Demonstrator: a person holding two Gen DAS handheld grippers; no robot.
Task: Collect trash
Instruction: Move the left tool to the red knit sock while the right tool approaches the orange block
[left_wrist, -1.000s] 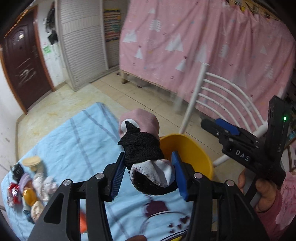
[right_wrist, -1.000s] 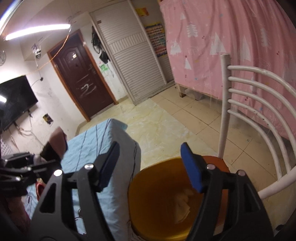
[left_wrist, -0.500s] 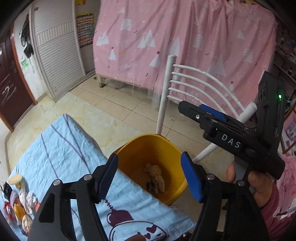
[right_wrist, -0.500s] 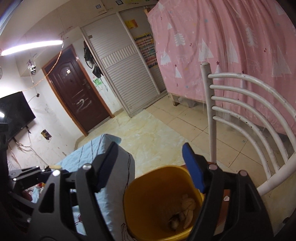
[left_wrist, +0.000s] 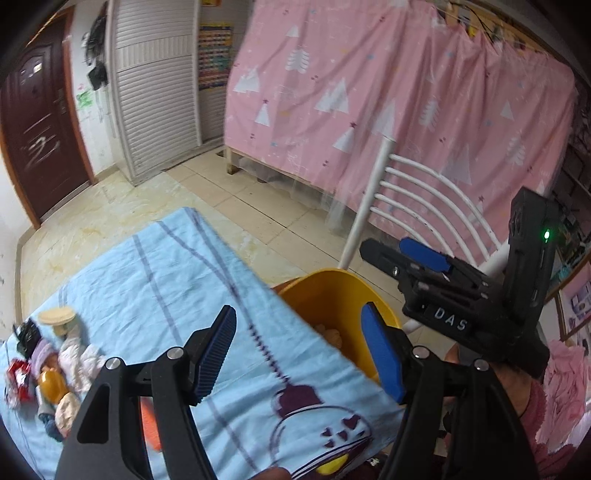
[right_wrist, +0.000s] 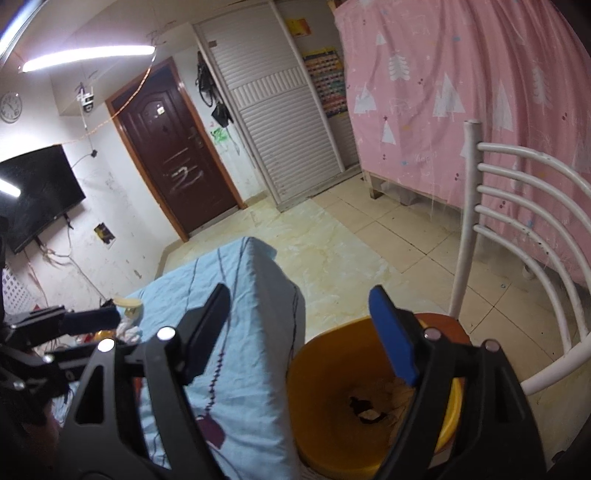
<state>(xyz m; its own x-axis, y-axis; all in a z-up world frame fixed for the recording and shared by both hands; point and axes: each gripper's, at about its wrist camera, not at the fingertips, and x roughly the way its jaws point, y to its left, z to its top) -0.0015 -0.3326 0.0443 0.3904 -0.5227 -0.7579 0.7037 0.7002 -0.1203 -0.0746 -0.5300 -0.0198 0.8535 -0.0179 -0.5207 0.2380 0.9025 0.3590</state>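
Note:
My left gripper is open and empty over the right edge of the blue-clothed table. A yellow bin stands on a chair beside the table; it holds crumpled trash, including the dropped sock. My right gripper is open and empty above the bin; it also shows in the left wrist view. A pile of trash lies at the table's far left: a cup, wrappers, cloth scraps.
A white metal chair carries the bin. A pink curtain hangs behind it. A tiled floor, a dark door and a wall TV are beyond. An orange object lies under my left gripper.
My left gripper opened and let the black and pink sock fall into the yellow bin, then swung back left over the table. My right gripper stayed open above the bin.

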